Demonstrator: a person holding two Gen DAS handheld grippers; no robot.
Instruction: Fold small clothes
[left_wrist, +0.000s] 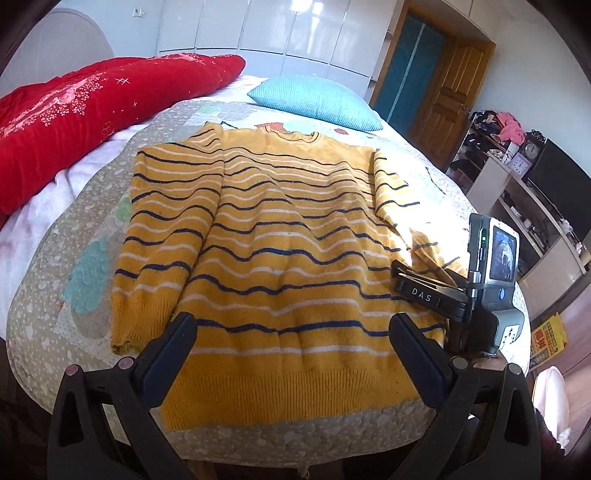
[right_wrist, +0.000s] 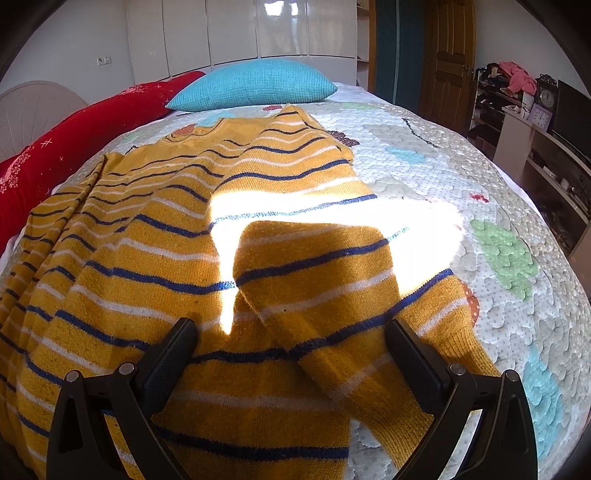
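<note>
A yellow sweater (left_wrist: 280, 236) with navy and white stripes lies flat on the bed, collar at the far side, hem toward me. Its left sleeve (left_wrist: 155, 236) lies along the body. Its right sleeve (right_wrist: 332, 291) lies partly doubled over beside the body. My left gripper (left_wrist: 291, 332) is open and empty above the hem. My right gripper (right_wrist: 291, 339) is open and empty, hovering over the right sleeve near its cuff (right_wrist: 458, 343). The right gripper also shows in the left wrist view (left_wrist: 424, 291) at the sweater's right edge.
The bed has a quilted patterned cover (left_wrist: 74, 258). A red quilt (left_wrist: 81, 110) lies at the left and a blue pillow (left_wrist: 314, 99) at the head. White shelving with clocks and a dark screen (left_wrist: 546, 184) stands to the right. A wooden door (left_wrist: 447, 96) is behind.
</note>
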